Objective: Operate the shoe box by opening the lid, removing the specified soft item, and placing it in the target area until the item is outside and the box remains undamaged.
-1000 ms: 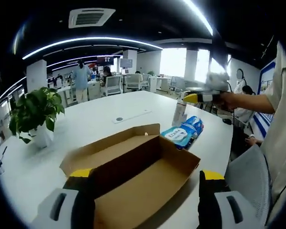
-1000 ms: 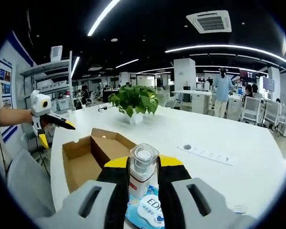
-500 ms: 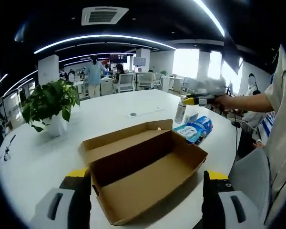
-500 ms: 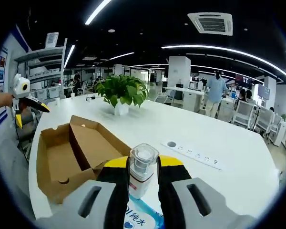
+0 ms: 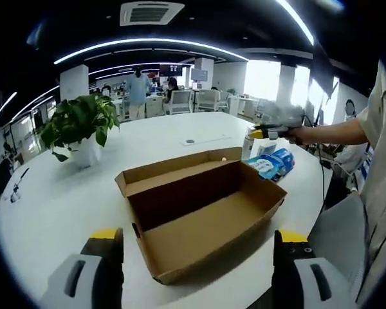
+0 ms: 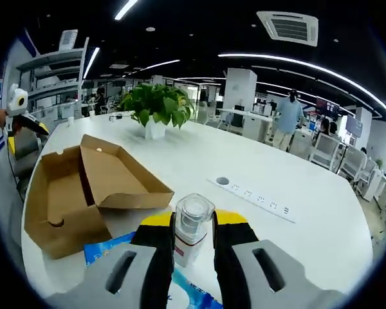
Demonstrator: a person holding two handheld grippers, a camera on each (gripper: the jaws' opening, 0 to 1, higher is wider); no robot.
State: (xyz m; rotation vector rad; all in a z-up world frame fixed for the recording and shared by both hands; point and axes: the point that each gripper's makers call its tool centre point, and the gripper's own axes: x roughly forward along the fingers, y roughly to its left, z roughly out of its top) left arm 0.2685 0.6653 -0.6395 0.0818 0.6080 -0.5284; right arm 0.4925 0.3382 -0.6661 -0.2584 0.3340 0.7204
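- Right tongs clamped on a white bottle with clear cap, above the blue wipes pack.
- Left tongs spread apart, holding nothing.
- Shoe box open on the white counter, interior bare.
- Potted plant well behind the box; power strip on the counter beyond the bottle.

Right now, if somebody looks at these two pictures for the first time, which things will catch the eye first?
The open cardboard box lies in the middle of the white table, lid folded back, with nothing visible inside. In the right gripper view, the right gripper is shut on a small bottle with a clear cap, above a blue wipes pack beside the box. Behind the box stands a green plant in a white pot.
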